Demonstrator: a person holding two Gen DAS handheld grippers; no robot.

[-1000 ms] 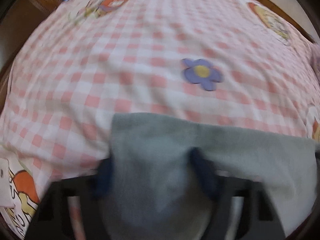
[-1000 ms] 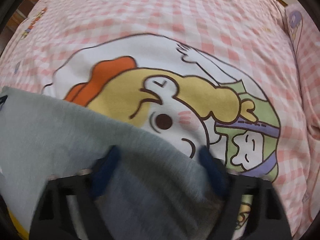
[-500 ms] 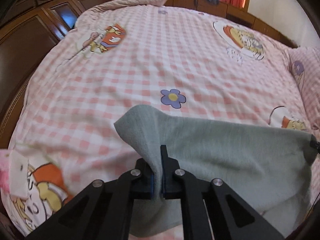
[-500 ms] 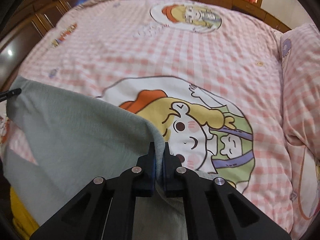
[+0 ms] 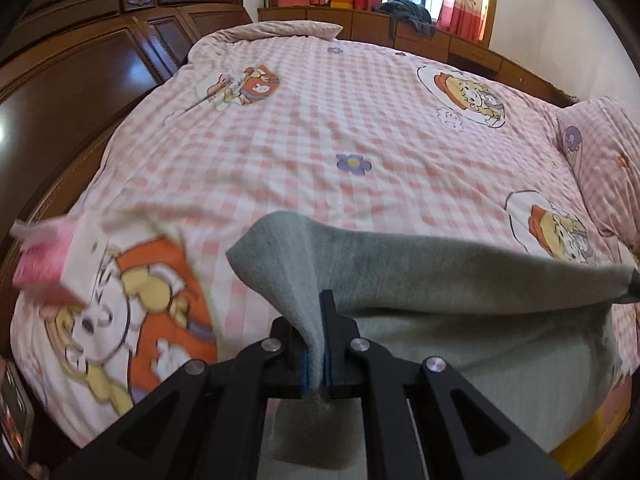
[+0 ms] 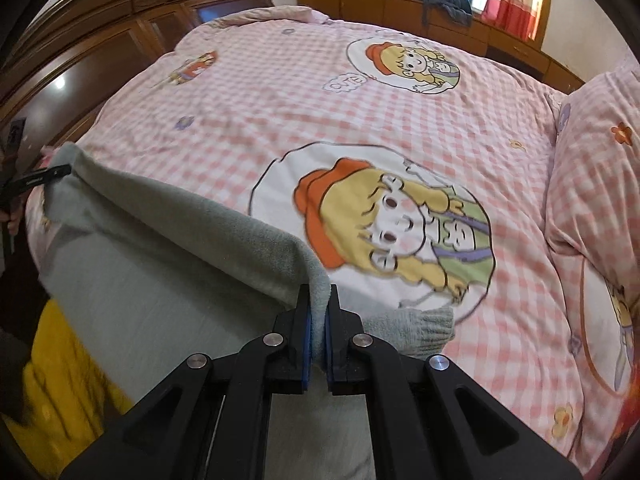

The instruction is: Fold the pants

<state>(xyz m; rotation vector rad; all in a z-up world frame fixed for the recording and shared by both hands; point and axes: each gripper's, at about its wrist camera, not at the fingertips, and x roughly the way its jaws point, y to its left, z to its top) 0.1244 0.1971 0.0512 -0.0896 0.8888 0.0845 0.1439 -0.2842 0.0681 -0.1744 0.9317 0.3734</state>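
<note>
Stretching between the two claws, the grey pants (image 5: 440, 264) hang as a taut band above the near edge of the bed (image 5: 360, 120), lifted clear of the pink checked duvet. At the left end, the left claw (image 5: 316, 344) is clamped tight on a pinch of the fleecy cloth, its blue pads pressed together with a corner peak standing up just past them. From there the top edge runs across to the right end, where the right claw (image 6: 318, 336) is likewise closed hard on a fold of the fabric; a ribbed cuff (image 6: 416, 330) pokes out just beside it, resting against the cartoon girl print (image 6: 392, 228). The rest of the garment drapes down below both claws, in front of something yellow (image 6: 60, 380) I cannot identify. Holding both ends high and apart looks meant to let the cloth fall straight and shed wrinkles, so it can next be laid flat on the open duvet ahead. The fold itself seems not yet made.
</note>
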